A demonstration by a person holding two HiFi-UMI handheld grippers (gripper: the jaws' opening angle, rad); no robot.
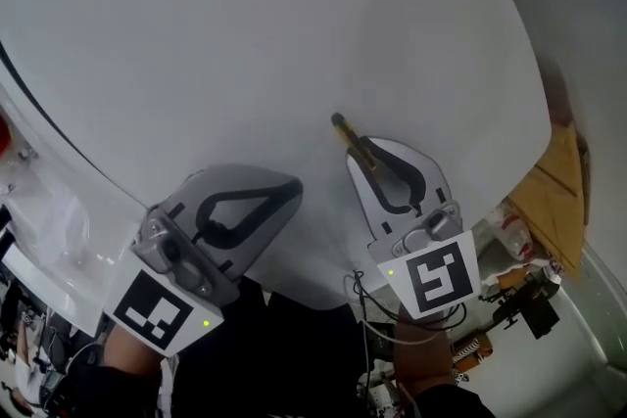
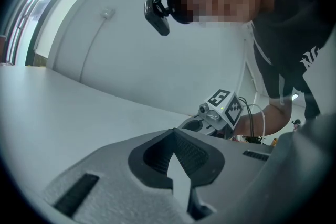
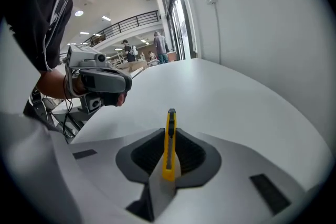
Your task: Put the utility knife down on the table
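Observation:
A yellow utility knife (image 3: 169,139) with a black tip is clamped between my right gripper's jaws. Its front end sticks out past them over the white table (image 1: 294,15). In the head view the knife (image 1: 348,134) points up and left from my right gripper (image 1: 370,157), which hangs over the table's near edge. My right gripper (image 3: 169,162) is shut on the knife's body. My left gripper (image 1: 286,194) is at the lower left, just off the table's near edge, shut with nothing in it. In its own view the left gripper (image 2: 175,140) shows its jaws closed together.
The round table's edge curves past both grippers. A brown cardboard piece (image 1: 555,183) lies off the right edge, with small clutter (image 1: 519,294) below it. Clear plastic (image 1: 44,215) lies at the left. A white wall (image 3: 252,18) stands beyond the table.

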